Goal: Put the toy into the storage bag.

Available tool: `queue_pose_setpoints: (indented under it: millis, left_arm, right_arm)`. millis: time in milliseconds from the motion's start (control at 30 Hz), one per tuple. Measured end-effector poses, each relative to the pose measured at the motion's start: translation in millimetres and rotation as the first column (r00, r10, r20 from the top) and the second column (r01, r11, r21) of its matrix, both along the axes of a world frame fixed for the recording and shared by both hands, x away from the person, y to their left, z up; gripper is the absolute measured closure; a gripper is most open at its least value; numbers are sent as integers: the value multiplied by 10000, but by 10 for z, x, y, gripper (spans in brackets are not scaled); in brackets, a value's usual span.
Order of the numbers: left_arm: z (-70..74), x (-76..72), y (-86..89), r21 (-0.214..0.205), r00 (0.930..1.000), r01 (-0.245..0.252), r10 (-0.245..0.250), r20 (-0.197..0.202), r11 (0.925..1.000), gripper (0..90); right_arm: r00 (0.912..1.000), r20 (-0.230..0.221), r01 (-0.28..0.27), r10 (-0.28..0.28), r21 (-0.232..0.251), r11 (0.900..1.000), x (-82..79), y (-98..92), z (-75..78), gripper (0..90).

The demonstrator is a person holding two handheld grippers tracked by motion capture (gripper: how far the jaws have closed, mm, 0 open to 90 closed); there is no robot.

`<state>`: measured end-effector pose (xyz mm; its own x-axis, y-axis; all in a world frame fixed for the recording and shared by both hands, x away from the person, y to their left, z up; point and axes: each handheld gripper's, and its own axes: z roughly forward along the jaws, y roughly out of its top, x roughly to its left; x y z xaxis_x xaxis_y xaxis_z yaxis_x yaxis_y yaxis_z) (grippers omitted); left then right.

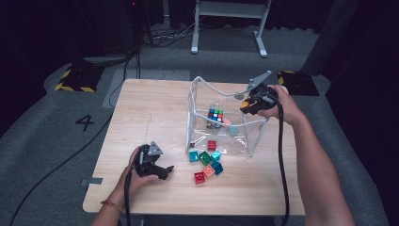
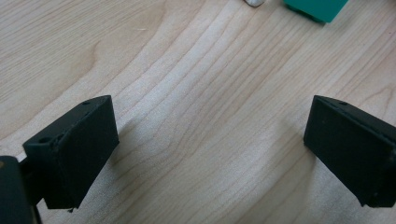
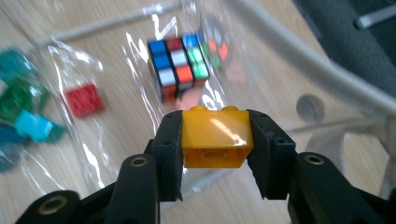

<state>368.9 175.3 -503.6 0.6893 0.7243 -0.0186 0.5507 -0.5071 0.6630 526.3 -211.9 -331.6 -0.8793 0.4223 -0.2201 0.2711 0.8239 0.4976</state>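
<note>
A clear plastic bag (image 1: 240, 132) with a white frame stands open on the wooden table (image 1: 155, 113). Inside it lie a colour cube (image 1: 215, 115) (image 3: 176, 65) and a red brick (image 1: 212, 145) (image 3: 84, 99). My right gripper (image 1: 248, 104) (image 3: 215, 140) hovers over the bag's right rim, shut on a yellow brick (image 3: 215, 136). Several loose bricks (image 1: 207, 162), teal, green, red and orange, lie in front of the bag. My left gripper (image 1: 162, 172) (image 2: 210, 149) rests low at the table's front left, open, with bare wood between its jaws. A green brick (image 2: 317, 7) lies ahead of it.
The table's front edge runs close to the left hand. Cables trail from both grippers off the near edge. Beyond the table are grey carpet, a white stand's legs (image 1: 226, 28) and black-and-yellow floor plates (image 1: 75, 80).
</note>
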Motion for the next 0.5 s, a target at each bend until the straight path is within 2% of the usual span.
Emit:
queue_pose_setpoints:
  millis: [133,267,433,500]
  left_arm:
    - [0,0,0,-1,10000,-4,4,-1,10000,32]
    - [0,0,0,1,10000,-4,4,3,10000,32]
    - [0,0,0,3,10000,1,-1,-2,10000,31]
    - [0,0,0,-4,10000,2,-2,-5,10000,31]
  right_arm:
    - [9997,-223,-144,127,-750,9971,-5,-18,-1,591]
    - [9989,-459,-132,64,-1501,9886,-25,-71,-1,590]
    - [9988,-465,65,-142,-1633,9866,-32,-176,41,577]
    - [9992,-350,132,-183,-1398,9901,-43,-205,52,563]
